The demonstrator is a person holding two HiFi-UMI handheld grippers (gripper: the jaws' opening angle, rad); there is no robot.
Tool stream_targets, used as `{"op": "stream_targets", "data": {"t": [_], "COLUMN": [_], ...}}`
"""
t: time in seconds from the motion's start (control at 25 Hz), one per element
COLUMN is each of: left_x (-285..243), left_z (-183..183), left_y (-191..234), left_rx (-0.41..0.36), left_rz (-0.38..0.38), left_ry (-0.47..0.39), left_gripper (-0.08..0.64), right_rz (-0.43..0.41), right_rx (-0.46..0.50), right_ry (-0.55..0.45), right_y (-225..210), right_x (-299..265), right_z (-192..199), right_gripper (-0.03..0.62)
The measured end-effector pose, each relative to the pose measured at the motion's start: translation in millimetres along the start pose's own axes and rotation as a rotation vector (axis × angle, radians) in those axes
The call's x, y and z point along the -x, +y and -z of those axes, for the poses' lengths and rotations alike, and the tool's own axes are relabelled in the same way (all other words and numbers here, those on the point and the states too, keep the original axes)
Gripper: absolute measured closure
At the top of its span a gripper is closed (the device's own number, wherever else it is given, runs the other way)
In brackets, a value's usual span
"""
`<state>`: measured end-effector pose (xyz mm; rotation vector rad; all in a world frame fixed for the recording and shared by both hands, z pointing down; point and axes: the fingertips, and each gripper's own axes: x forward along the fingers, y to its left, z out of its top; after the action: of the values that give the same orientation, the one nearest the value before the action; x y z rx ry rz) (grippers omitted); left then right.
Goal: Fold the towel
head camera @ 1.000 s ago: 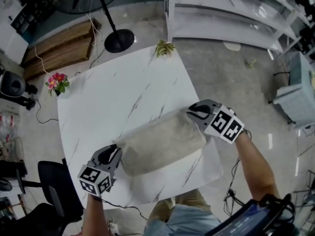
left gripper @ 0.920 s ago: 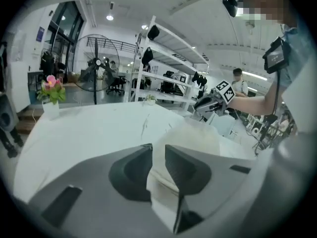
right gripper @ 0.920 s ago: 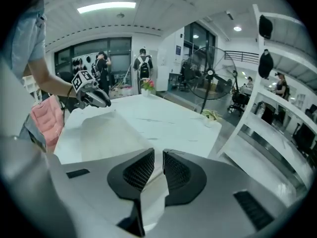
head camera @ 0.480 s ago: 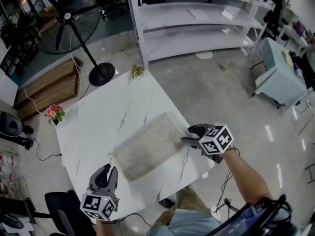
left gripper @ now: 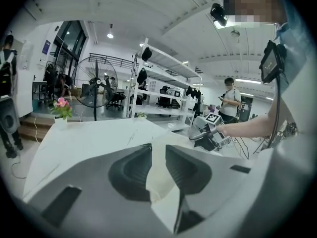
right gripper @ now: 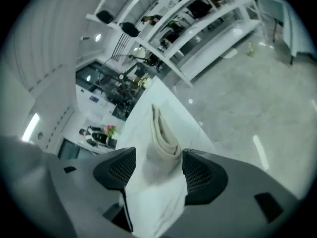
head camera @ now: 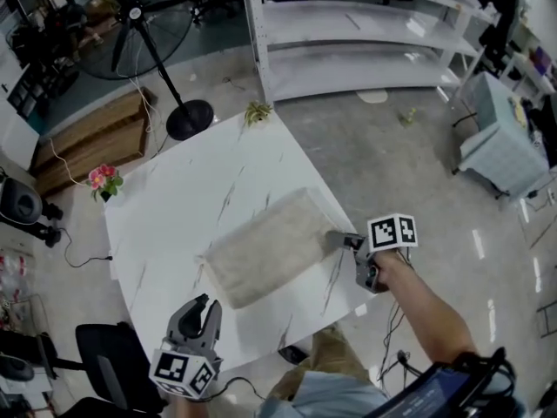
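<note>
A beige towel (head camera: 265,246) lies folded into a thick oblong on the white marble table (head camera: 183,190). My right gripper (head camera: 341,240) is at the towel's right end, near the table edge. Its jaws have just been opening and stand wide. In the right gripper view the towel's layered end (right gripper: 161,143) lies between the right gripper's (right gripper: 158,170) pads, which do not press on it. My left gripper (head camera: 202,316) hovers off the towel's near-left corner. In the left gripper view its (left gripper: 157,167) jaws keep a narrow gap with nothing gripped.
A pedestal fan's base (head camera: 187,116) stands beyond the table. A flower pot (head camera: 103,179) is at the table's left corner and a small plant (head camera: 258,111) at the far one. White shelving (head camera: 348,33) is behind, a black chair (head camera: 109,355) is near left.
The right gripper rolled over, drew back to the towel's right end and opened its jaws. The left gripper pulled away from the towel's left end towards me and rose.
</note>
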<state>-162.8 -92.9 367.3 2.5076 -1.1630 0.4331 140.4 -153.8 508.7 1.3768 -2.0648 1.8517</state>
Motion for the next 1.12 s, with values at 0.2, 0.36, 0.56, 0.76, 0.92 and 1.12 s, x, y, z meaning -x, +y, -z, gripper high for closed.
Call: {"op": "stream_targets", "data": {"t": [0.2, 0.36, 0.56, 0.76, 0.92, 1.12], "left_x": [8, 18, 38, 67, 92, 129], "left_z": [6, 7, 4, -3, -5, 6], "left_y": [5, 9, 13, 16, 16, 20], "left_rx": [0.015, 0.033, 0.042, 0.041, 0.048, 0.07], "left_rz": [-0.028, -0.058, -0.096, -0.133, -0.171, -0.236], "left_ry": [-0.023, -0.02, -0.052, -0.112, -0.157, -0.199], "left_gripper": [0.469, 0.468, 0.467, 0.468, 0.468, 0.468], "right_rz": [0.021, 0.025, 0.017, -0.001, -0.014, -0.032], "right_rx": [-0.137, -0.087, 0.152, 0.408, 0.618, 0.824], "right_ry": [-0.051, -0.047, -0.08, -0.06, -0.038, -0.013], "right_y": [-15, -6, 40, 107, 162, 213], "right_x": [-18, -16, -2, -3, -8, -22], "right_z": [-12, -13, -29, -27, -14, 15], "right_gripper": [0.428, 0.517, 0.531, 0.534, 0.534, 0.534]}}
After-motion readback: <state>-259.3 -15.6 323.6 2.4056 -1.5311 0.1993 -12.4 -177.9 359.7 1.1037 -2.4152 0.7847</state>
